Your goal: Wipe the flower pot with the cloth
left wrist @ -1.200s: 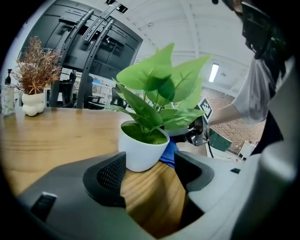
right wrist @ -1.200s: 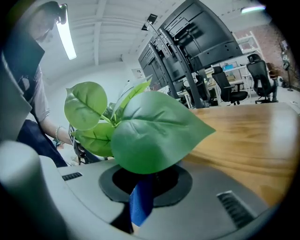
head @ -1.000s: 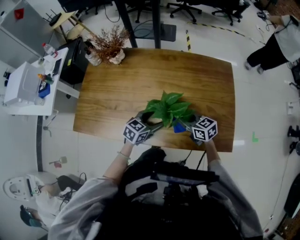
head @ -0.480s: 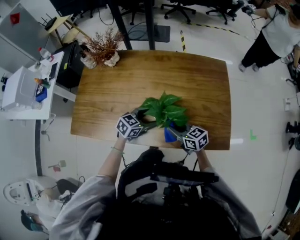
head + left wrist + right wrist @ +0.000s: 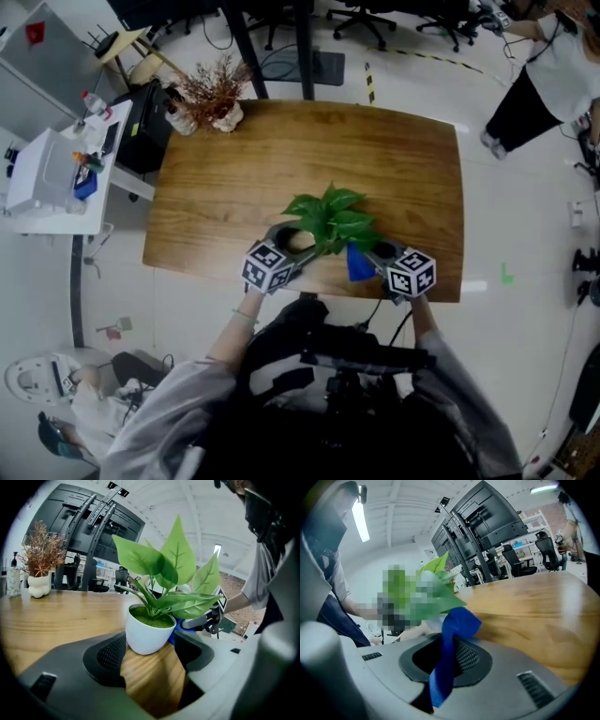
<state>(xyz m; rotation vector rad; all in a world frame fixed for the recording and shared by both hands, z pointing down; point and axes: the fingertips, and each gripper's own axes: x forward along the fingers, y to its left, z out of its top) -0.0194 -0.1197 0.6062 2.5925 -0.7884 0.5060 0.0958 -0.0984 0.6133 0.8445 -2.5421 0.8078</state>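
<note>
- Hidden in the head view under broad green leaves (image 5: pixel 330 217): the flower pot (image 5: pixel 149 637), placed only by its plant, close to the near edge of the wooden bench (image 5: pixel 281 150).
- Hard to make out in the right gripper view as well, behind the cloth (image 5: pixel 451 634) and a blurred patch over the leaves.
- Shown whole only in the left gripper view: white, smooth, rounded, narrowing toward the base, with a green mossy filling at the rim, upright on the wood grain.
- Left gripper (image 5: pixel 150 654): jaws set wide, one dark ribbed pad against each side of the pot's lower wall, closing on it.
- Right gripper (image 5: pixel 443 667): jaws pinching the blue cloth, thin and folded into a strip that rises from between the pads.
- Seen from the head view as a small blue wedge just right of the leaves; no telling whether touching the pot.
- At the far corner of the bench, well apart: dried brown sprigs (image 5: pixel 217 89) in a pale vase.
</note>
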